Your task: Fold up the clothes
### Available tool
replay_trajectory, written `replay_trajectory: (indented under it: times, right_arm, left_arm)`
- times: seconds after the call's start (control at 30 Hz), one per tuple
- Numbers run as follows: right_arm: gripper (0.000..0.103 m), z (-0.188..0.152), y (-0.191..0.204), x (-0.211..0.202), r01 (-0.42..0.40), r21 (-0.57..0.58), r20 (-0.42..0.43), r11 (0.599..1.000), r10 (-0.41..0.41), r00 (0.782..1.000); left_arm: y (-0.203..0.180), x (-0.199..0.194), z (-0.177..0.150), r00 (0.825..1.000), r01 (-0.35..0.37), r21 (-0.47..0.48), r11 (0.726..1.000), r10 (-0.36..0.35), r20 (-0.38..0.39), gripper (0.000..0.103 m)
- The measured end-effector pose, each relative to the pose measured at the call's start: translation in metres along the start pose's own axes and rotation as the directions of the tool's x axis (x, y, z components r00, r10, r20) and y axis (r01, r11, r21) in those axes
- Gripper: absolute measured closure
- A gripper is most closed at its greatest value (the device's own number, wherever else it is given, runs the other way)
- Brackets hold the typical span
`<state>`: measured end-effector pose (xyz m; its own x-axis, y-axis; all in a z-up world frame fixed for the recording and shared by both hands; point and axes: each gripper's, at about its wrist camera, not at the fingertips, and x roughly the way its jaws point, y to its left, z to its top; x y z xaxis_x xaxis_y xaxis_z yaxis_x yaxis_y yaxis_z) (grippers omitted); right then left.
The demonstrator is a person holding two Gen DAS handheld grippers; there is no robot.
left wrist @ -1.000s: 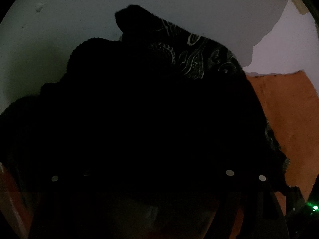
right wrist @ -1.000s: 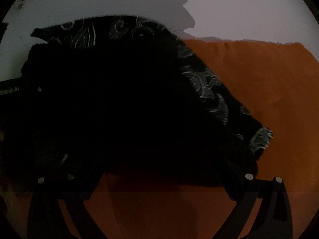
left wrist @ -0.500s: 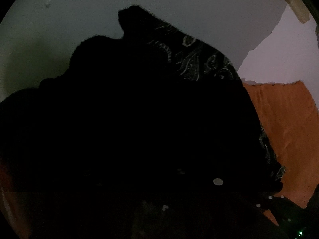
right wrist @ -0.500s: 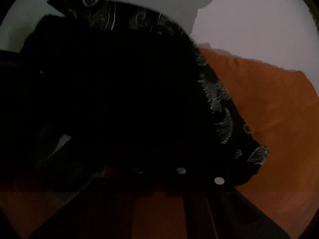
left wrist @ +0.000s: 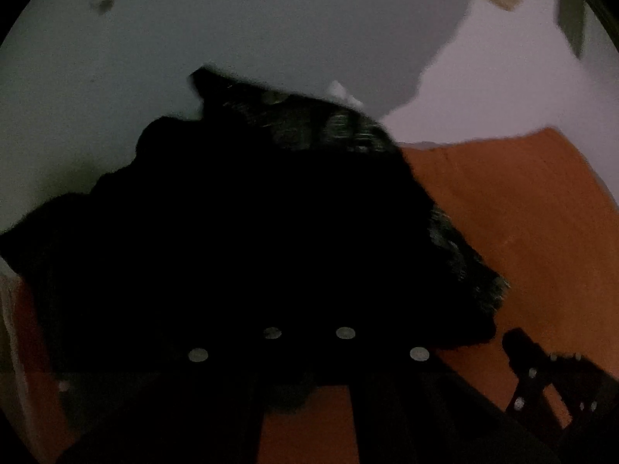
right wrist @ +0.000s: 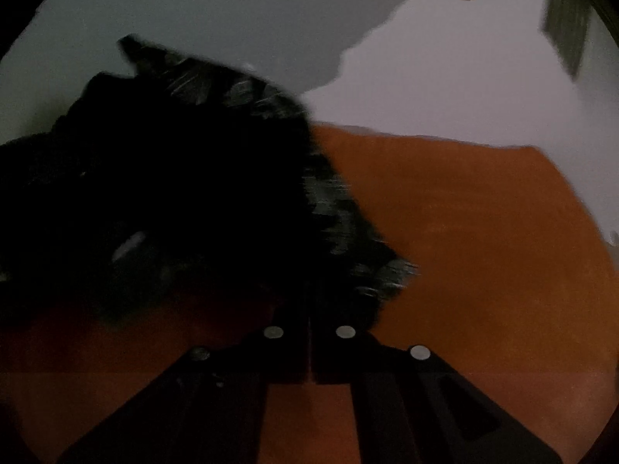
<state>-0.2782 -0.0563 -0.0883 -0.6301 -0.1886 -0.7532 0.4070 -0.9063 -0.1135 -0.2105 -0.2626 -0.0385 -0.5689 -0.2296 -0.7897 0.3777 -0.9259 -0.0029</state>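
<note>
An orange surface [right wrist: 483,232], perhaps a bed cover or a table cloth, fills the lower part of both wrist views, with a pale wall [left wrist: 271,31] behind it. On it lies a large dark garment [left wrist: 240,239], black with a faint pale swirling print along its upper and right edges, bunched into a loose heap rather than a flat, squared shape; both views are dim and blurred. The right gripper [right wrist: 309,309] has its fingers pressed together with only a hairline gap, their tips buried in the near edge of the cloth, so it appears to be pinching a hem. The left gripper [left wrist: 309,332] shows its fingers close together too, but black cloth hides the tips, and whether they clamp fabric cannot be told. Judging by this, a fold is in hand, with an edge gripped. The next move seems to call for carrying that edge across the heap evenly, keeping the cloth taut so no crease forms.
</note>
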Motion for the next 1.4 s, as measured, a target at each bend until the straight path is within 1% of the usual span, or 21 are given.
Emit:
replay_trajectory:
  times: [0.1,0.2,0.23,0.33,0.37,0.4,0.43,0.47,0.5,0.57,0.6,0.73,0.87,0.97,1.03,1.1,1.17,1.3,1.33,1.37,1.4]
  right_arm:
    - [0.103,-0.007,-0.022,-0.019,0.023,0.038,0.004,0.999,-0.023,1.0]
    - [0.103,-0.019,-0.038,-0.037,-0.004,0.064,-0.003,0.998,0.004,1.0]
    - [0.103,-0.022,-0.043,-0.039,-0.053,0.08,-0.014,0.995,0.054,0.998]
    - [0.103,-0.03,-0.049,-0.036,-0.123,0.135,-0.053,0.983,0.131,0.99]
    - [0.1,-0.033,-0.048,-0.033,-0.138,0.145,-0.075,0.98,0.15,0.986]
    - [0.088,-0.035,-0.045,-0.03,-0.155,0.143,-0.097,0.977,0.17,0.981]
    - [0.077,-0.036,-0.042,-0.027,-0.168,0.14,-0.112,0.976,0.185,0.976]
    - [0.049,-0.035,-0.038,-0.027,-0.166,0.129,-0.1,0.978,0.179,0.979]
    - [0.026,-0.035,-0.034,-0.026,-0.164,0.12,-0.086,0.979,0.175,0.981]
    - [0.018,-0.033,-0.03,-0.025,-0.172,0.126,-0.042,0.977,0.179,0.983]
    - [0.017,-0.031,-0.028,-0.024,-0.18,0.131,-0.027,0.975,0.185,0.982]
    - [0.017,-0.027,-0.021,0.002,-0.184,0.145,-0.079,0.972,0.197,0.977]
    - [0.017,-0.024,-0.018,0.026,-0.189,0.173,-0.094,0.967,0.207,0.974]
    - [0.017,-0.022,-0.015,0.042,-0.222,0.219,-0.096,0.95,0.247,0.964]
    - [0.017,-0.017,-0.007,0.052,-0.242,0.223,-0.093,0.944,0.268,0.959]
    - [0.017,-0.01,0.012,0.059,-0.207,0.148,-0.093,0.967,0.222,0.971]
    - [0.017,-0.003,0.034,0.065,-0.167,0.046,-0.104,0.985,0.171,0.98]
    - [0.017,0.005,0.074,0.077,-0.066,-0.141,-0.092,0.988,0.053,0.994]
    - [0.017,0.009,0.079,0.078,-0.066,-0.157,-0.079,0.985,0.054,0.995]
    - [0.019,0.012,0.084,0.08,-0.067,-0.173,-0.066,0.983,0.056,0.996]
    - [0.037,0.015,0.087,0.082,-0.066,-0.185,-0.057,0.981,0.056,0.997]
  left_arm:
    - [-0.016,-0.02,-0.009,1.0,0.026,0.045,0.999,-0.027,0.012,0.103]
    - [-0.004,-0.013,-0.013,0.999,0.032,-0.037,0.999,-0.033,-0.034,0.102]
    - [0.0,-0.011,-0.014,0.998,0.033,-0.064,0.997,-0.036,-0.049,0.101]
    - [0.012,-0.004,-0.018,0.994,0.034,-0.145,0.989,-0.048,-0.095,0.088]
    - [0.016,-0.002,-0.019,0.993,0.033,-0.172,0.985,-0.052,-0.109,0.078]
    - [0.023,-0.002,-0.017,0.993,0.024,-0.189,0.982,-0.045,-0.105,0.069]
    - [0.03,-0.003,-0.016,0.994,0.016,-0.205,0.979,-0.038,-0.102,0.065]
    - [0.038,-0.003,-0.014,0.995,0.008,-0.222,0.975,-0.03,-0.099,0.06]
    - [0.045,-0.004,-0.013,0.995,0.0,-0.238,0.971,-0.023,-0.095,0.054]
    - [0.052,-0.004,-0.007,0.996,0.009,-0.241,0.97,-0.03,-0.085,0.046]
    - [0.055,-0.004,-0.003,0.996,0.013,-0.243,0.97,-0.034,-0.08,0.045]
    - [0.069,-0.003,0.009,0.997,0.031,-0.249,0.968,-0.048,-0.059,0.044]
    - [0.089,-0.006,0.021,0.998,0.042,-0.259,0.965,-0.049,-0.024,0.044]
    - [0.105,0.004,0.028,0.993,0.077,-0.275,0.958,-0.099,-0.069,0.044]
    - [0.113,0.007,0.029,0.994,0.056,-0.282,0.958,-0.079,-0.071,0.044]
    - [0.116,0.013,0.03,0.994,0.049,-0.284,0.958,-0.074,-0.08,0.044]
    - [0.117,0.022,0.028,0.99,0.063,-0.292,0.954,-0.097,-0.104,0.044]
    - [0.118,0.027,0.026,0.989,0.064,-0.286,0.956,-0.099,-0.11,0.044]
    - [0.118,0.027,0.026,0.989,0.065,-0.281,0.958,-0.099,-0.11,0.044]
    - [0.118,0.027,0.025,0.989,0.065,-0.276,0.959,-0.099,-0.11,0.044]
    - [0.118,0.029,0.026,0.989,0.063,-0.275,0.96,-0.096,-0.109,0.044]
